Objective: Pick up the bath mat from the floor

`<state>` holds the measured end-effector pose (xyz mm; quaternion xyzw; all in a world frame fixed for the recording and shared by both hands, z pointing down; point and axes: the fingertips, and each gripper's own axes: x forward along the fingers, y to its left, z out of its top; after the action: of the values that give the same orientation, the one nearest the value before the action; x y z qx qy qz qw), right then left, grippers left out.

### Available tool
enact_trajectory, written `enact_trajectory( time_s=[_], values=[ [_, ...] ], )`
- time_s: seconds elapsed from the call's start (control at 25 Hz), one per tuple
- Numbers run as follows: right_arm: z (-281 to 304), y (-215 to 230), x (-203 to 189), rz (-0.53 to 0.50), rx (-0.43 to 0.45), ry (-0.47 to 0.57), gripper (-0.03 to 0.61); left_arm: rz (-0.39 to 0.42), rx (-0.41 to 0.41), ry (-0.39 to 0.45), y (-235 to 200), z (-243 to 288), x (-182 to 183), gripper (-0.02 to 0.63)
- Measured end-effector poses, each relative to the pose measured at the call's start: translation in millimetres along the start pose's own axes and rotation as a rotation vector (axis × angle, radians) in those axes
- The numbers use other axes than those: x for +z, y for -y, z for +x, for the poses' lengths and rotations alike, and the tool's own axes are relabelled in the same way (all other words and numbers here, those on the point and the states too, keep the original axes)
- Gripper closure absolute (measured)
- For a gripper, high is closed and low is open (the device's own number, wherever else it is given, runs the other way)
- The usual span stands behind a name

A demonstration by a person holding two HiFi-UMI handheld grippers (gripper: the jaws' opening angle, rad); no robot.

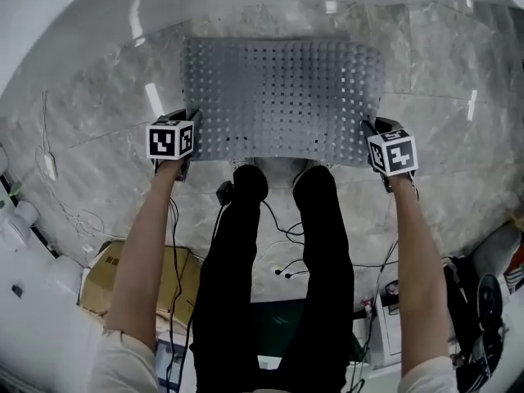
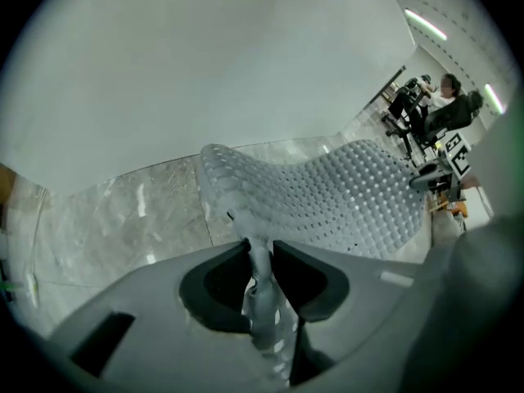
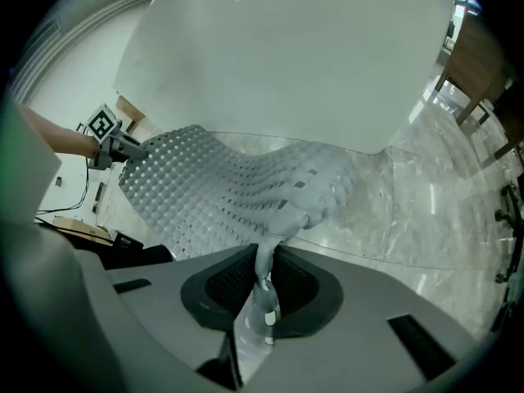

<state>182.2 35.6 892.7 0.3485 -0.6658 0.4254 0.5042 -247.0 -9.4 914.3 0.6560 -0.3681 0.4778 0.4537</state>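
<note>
The bath mat (image 1: 282, 97), spread toward 12 o'clock with its long axis 9-to-3, is pinched at its near corners by the left hand-held gripper (image 1: 187, 131) and the right hand-held gripper (image 1: 371, 131).

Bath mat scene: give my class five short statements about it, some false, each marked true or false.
1. The left gripper is shut on the mat. True.
2. The right gripper is empty. False: it pinches the mat too.
3. The mat lies flat. False: it bends up toward both grippers.
4. The mat is grey and full of holes. True.
5. The floor is wooden. False: it looks like marbled stone.
</note>
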Motion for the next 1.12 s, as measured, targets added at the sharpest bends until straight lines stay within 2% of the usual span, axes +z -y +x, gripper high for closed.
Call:
enact_trajectory(
  time_s=[0.08, 0.28, 0.44, 0.6, 0.84, 1.12],
  values=[
    [-28.6, -8.7, -5.4, -0.009, 0.007, -0.007, 0.526, -0.008, -0.018, -0.004, 12.1, -27.7, -6.0, 0.523],
    [-102.6, -28.2, -8.6, -0.064, 0.014, -0.009, 0.528, 0.062, -0.099, -0.008, 50.8, -98.5, -9.2, 0.528],
    [-164.6, -45.8, -4.9, -0.102, 0.027, 0.021, 0.529, 0.062, -0.116, 0.004, 67.0, -154.0, -5.4, 0.528],
    [-235.7, -64.1, -13.0, -0.096, 0.035, 0.071, 0.529, 0.030, -0.134, 0.036, 93.3, -220.1, -12.2, 0.532],
    [-328.4, -72.2, -12.6, -0.101, 0.019, 0.176, 0.531, -0.058, -0.143, 0.112, 126.1, -311.8, -8.1, 0.538],
    [-408.7, -83.9, -16.4, -0.104, 0.011, 0.251, 0.531, -0.078, -0.126, 0.166, 171.0, -381.1, -11.8, 0.541]
  ],
)
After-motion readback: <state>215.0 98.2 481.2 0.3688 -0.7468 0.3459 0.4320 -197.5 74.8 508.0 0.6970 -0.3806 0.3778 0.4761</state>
